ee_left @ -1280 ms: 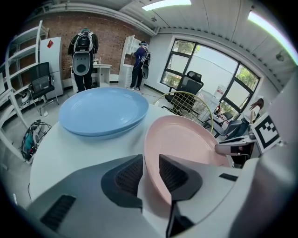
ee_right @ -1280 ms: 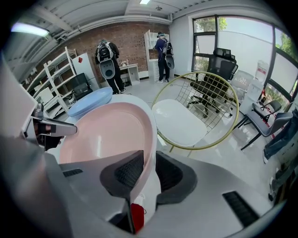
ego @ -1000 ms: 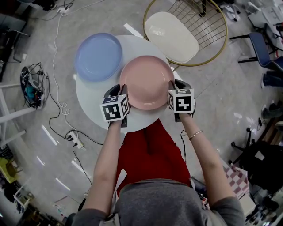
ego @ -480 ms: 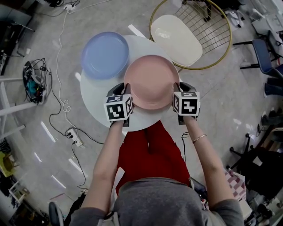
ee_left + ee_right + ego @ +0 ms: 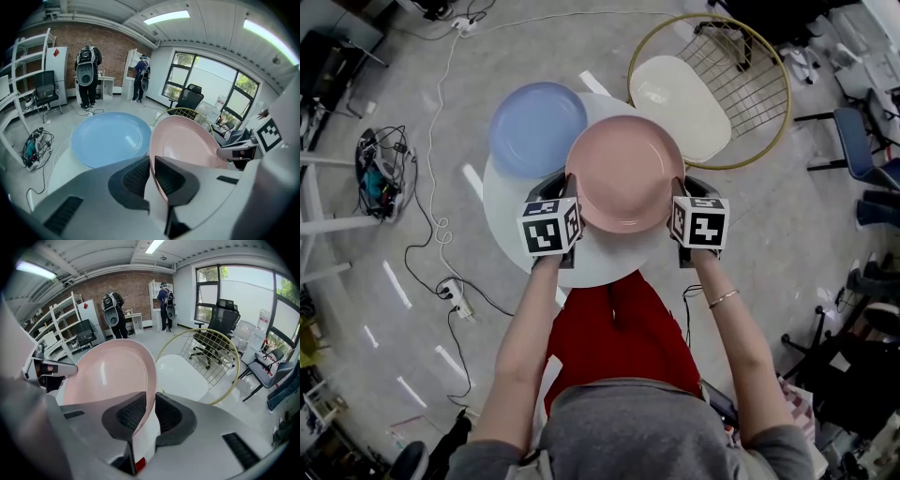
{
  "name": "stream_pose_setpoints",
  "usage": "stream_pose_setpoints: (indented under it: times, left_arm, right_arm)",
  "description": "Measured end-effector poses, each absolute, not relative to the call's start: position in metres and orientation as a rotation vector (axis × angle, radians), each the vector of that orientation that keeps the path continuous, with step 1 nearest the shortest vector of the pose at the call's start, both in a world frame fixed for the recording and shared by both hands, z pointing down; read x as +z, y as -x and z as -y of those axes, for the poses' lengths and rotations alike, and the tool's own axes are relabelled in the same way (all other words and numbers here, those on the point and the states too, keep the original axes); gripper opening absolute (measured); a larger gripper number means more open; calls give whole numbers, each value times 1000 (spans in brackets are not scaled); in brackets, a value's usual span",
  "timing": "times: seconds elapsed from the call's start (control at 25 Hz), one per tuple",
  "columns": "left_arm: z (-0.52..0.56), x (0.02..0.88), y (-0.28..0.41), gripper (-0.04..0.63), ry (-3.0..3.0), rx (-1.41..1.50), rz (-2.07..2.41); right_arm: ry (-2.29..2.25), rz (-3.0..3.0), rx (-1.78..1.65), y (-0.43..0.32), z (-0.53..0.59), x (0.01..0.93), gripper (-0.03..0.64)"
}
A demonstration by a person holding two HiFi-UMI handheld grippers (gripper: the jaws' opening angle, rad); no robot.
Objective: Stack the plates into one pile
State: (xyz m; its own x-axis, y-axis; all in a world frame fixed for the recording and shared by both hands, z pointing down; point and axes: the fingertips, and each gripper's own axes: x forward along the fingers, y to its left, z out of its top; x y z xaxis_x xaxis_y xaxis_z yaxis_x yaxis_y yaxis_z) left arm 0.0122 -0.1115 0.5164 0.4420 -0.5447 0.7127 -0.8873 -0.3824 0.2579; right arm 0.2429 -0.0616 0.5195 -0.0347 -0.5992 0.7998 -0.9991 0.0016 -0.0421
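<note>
Fig.: pink round glossy plate (image 5: 625, 173) was held by opposite rims over the white round table (image 5: 511, 220), beside the blue round plate (image 5: 537, 128). L gripper (image 5: 151, 164), jaws just closing, and R gripper (image 5: 150, 413) each pinched a rim, jaws nearly together. Judged stiff, slick, prob. breakable: keep to rim grips.

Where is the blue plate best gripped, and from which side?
By its raised rim, from the far left: the blue plate lies flat on the white table, and there its edge seems to jut past the tabletop, so a jaw could slip under. The pink plate, held up, crowds its right side.
</note>
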Motion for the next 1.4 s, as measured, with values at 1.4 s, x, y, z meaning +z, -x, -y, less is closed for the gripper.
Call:
stream_pose_setpoints:
  times: [1.4]
  left_arm:
    - [221,515,154,40,-1840,553,1487]
  right_arm:
    - [-1356,1884,753,-82,225,528,77]
